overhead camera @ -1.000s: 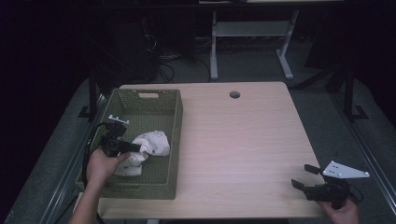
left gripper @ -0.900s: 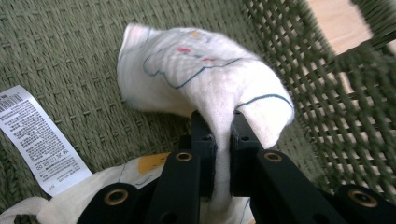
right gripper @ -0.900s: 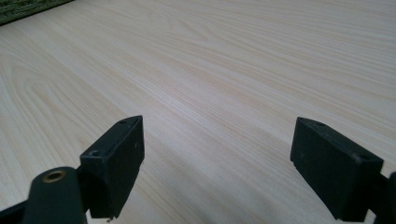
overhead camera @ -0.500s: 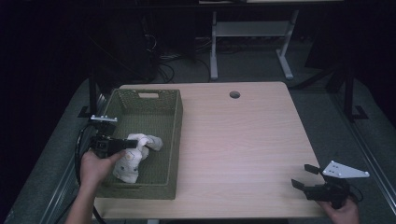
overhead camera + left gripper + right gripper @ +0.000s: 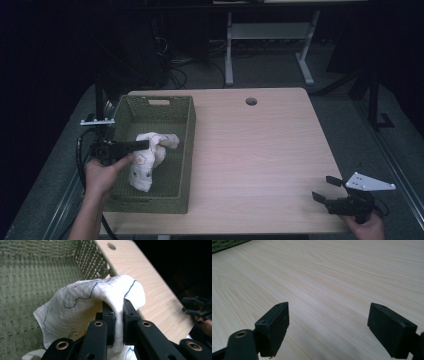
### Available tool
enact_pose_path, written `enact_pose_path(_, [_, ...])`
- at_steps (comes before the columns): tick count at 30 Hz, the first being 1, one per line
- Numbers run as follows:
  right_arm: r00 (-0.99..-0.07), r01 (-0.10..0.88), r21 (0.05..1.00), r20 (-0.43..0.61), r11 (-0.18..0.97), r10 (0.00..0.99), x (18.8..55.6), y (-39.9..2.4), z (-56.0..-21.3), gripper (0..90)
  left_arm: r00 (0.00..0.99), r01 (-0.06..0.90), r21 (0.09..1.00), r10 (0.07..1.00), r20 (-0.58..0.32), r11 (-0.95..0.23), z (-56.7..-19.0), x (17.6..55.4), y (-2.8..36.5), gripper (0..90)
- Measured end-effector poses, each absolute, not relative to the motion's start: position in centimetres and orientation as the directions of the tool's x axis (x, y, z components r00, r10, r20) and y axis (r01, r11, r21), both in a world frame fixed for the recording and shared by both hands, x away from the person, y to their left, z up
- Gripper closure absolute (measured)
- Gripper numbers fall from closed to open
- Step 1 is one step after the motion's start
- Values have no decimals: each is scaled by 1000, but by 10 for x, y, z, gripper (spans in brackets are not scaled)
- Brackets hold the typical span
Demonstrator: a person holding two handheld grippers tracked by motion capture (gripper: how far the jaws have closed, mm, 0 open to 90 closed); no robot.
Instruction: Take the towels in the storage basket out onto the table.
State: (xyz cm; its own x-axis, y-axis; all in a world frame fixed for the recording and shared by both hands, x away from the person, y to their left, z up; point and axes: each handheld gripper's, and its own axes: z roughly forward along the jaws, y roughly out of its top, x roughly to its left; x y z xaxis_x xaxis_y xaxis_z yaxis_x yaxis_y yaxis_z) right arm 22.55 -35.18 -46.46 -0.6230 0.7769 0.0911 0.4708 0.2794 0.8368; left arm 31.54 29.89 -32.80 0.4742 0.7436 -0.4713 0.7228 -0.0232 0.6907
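Left gripper (image 5: 142,145) pinched tight on a fold of white printed cloth (image 5: 147,159); the rest hangs down inside the green mesh basket (image 5: 184,150), low end near the floor. In the left gripper view, fabric drapes over both pads (image 5: 110,315). Right gripper (image 5: 327,189) idle at the wooden table's (image 5: 260,150) near right corner, jaws spread wide, empty. Judgement: grasp made; cloth not yet clear of basket, nor set down.

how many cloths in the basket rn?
1. The white printed cloth hangs over the green basket, pinched by the left gripper near the basket's left side. More could be hidden beneath it, but none shows.
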Motion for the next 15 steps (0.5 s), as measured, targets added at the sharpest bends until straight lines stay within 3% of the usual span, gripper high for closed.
enact_pose_path(15, [-626, 462, 841, 85, 281, 775, 226, -351, -464, 172, 491, 708, 697, 630, -601, 112, -312, 319, 298, 834])
